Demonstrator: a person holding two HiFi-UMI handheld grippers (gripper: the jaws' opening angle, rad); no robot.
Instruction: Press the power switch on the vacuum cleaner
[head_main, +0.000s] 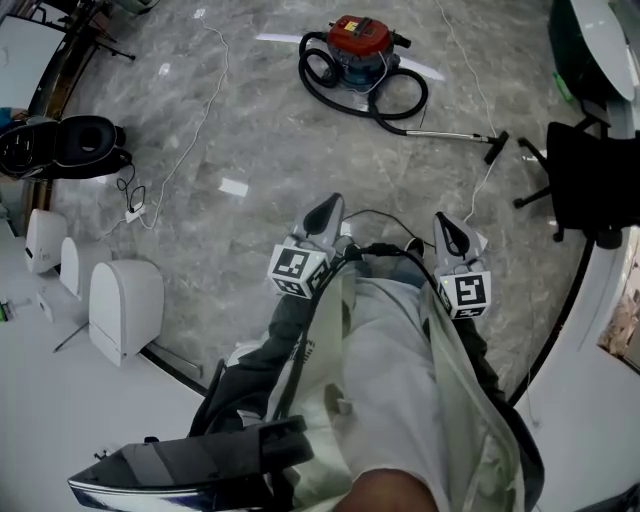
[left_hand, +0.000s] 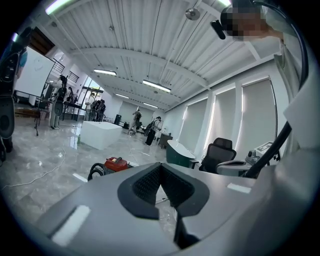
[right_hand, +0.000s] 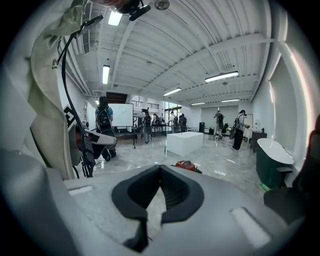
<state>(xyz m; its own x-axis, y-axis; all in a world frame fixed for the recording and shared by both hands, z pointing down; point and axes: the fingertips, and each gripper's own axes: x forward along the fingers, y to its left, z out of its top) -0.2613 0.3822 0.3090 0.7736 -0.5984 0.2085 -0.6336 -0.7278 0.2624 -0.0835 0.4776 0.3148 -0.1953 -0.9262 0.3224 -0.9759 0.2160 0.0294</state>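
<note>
Vacuum cleaner (head_main: 360, 45) far off in head view, power switch too small to pick out. Left gripper view: its lower half hidden behind left gripper (left_hand: 160, 167). Right gripper view: just red top peeking over right gripper (right_hand: 160, 169). Office chair (head_main: 588, 172) cut by right edge.

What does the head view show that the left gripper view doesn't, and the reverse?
Head view only: the right claw, plus the hose and wand lying on the floor. Left gripper view only: ceiling lights, distant people, a white block and blinds. Both: the left claw, shut on nothing, the red vacuum cleaner well ahead of it, and a black chair.
</note>
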